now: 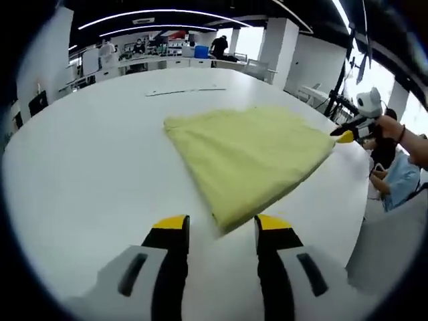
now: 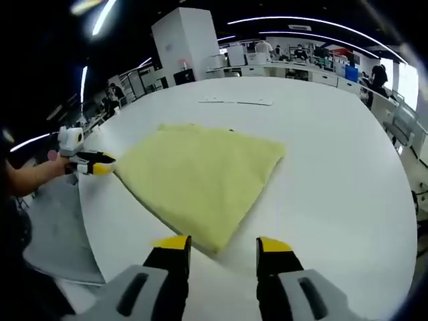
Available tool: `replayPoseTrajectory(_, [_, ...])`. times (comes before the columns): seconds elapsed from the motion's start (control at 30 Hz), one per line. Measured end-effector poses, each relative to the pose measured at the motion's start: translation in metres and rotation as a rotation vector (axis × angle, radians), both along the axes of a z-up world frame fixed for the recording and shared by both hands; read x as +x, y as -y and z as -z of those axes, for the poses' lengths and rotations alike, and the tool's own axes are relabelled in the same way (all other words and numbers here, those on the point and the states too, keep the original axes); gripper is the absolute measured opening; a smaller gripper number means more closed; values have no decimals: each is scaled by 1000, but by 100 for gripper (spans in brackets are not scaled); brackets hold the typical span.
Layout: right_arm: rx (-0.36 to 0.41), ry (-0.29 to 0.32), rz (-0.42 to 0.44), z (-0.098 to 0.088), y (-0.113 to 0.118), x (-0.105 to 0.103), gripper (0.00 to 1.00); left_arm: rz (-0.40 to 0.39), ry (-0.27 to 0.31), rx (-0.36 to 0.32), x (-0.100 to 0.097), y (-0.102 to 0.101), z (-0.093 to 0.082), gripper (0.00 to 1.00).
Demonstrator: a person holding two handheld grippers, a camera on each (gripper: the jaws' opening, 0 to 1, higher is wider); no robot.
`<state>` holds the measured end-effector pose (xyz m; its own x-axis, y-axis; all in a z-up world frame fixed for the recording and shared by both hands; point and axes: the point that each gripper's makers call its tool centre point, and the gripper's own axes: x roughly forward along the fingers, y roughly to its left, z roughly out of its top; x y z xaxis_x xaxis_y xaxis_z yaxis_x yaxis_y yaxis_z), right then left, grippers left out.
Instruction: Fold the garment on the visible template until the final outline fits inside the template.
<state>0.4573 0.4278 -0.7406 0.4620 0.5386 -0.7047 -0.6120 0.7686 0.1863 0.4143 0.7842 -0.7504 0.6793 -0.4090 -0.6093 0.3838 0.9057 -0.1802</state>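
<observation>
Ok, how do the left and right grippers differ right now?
The left gripper faces one pointed corner of the yellow garment; the right gripper faces the opposite corner. From the left gripper the garment fans out rightward; from the right gripper, leftward. Both are open, a corner tip lying ungripped in each gap.

Bare white counter [image 1: 87, 167] lies open left of and beyond the folded yellow cloth garment [image 1: 251, 154]; only a thin flat strip [image 1: 184, 91] lies far off.
</observation>
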Motion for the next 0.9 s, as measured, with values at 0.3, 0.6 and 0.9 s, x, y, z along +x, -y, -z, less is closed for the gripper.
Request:
replayPoseTrajectory(0.3, [27,45,32,-26,-6,1,74,-22,49,34,-1,1,-20,72])
replayPoseTrajectory(0.6, [63,110,40,-63,-11,-3,88,-52,88,25,-7,2,-50,88])
replayPoseTrajectory(0.9, [35,116,-12,-77,-21,-22,96,-71,101,33,-16,0,-64,99])
